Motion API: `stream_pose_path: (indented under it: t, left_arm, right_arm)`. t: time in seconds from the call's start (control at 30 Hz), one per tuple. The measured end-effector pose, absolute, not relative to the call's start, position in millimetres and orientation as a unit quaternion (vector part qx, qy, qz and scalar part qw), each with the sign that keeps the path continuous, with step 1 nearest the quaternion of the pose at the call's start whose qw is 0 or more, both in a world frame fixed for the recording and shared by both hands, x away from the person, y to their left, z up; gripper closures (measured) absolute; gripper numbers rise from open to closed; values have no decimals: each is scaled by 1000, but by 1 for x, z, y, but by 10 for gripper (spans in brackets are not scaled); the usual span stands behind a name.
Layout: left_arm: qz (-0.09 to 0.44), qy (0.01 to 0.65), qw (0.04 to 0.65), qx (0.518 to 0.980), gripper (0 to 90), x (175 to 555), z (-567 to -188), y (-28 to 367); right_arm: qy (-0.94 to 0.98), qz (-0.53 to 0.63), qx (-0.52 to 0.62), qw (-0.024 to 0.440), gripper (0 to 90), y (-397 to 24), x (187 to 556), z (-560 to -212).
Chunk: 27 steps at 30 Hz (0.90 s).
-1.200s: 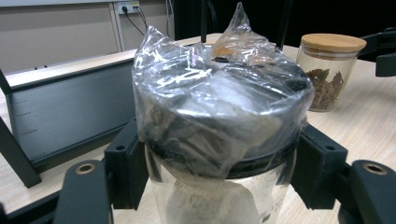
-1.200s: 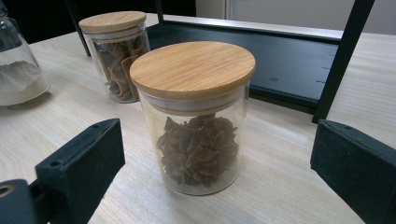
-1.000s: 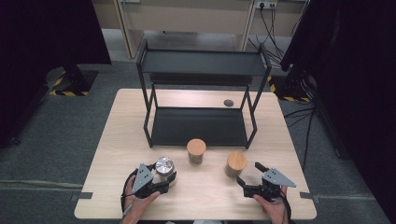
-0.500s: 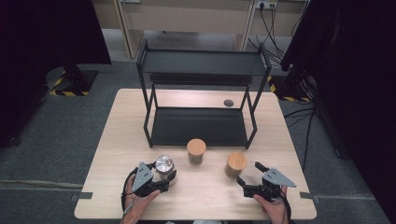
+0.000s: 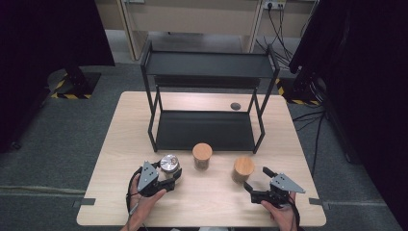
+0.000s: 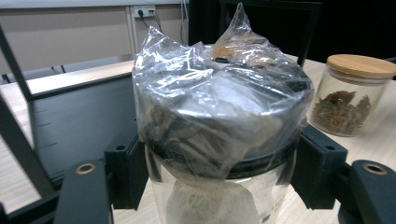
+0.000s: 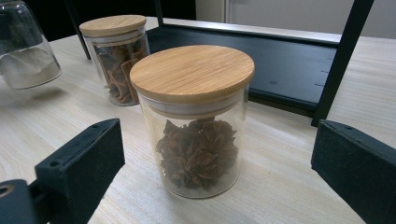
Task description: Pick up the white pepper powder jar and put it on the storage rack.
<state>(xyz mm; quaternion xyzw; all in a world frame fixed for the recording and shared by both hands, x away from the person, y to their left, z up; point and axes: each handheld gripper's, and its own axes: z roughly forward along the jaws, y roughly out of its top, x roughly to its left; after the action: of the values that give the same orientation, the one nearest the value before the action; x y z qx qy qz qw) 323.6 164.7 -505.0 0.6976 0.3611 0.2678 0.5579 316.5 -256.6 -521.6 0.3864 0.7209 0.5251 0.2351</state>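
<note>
Pretty much nothing has changed since a second ago, both hands sit where they were. Three glass jars on the table point(image 5: 120, 144) in front of the black shelf point(image 5: 207, 130). The left gripper point(image 5: 172, 177) is clamped on the plastic-wrapped jar point(image 6: 219, 140), pale powder inside, at the near left. The right gripper point(image 5: 256, 185) has its jaws wide apart around the star anise jar point(image 7: 196, 126) without touching it. The middle jar point(image 5: 202, 156) has a wooden lid and brown bark-like pieces inside.
</note>
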Motion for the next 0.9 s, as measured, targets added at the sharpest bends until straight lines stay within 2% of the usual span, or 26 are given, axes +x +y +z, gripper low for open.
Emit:
stream_pose_path:
  t: [0.9]
  left_arm:
    - [274,381,551,690,311,354,-497,165]
  right_arm:
    - [721,526,385,235,28,-257,316,-522]
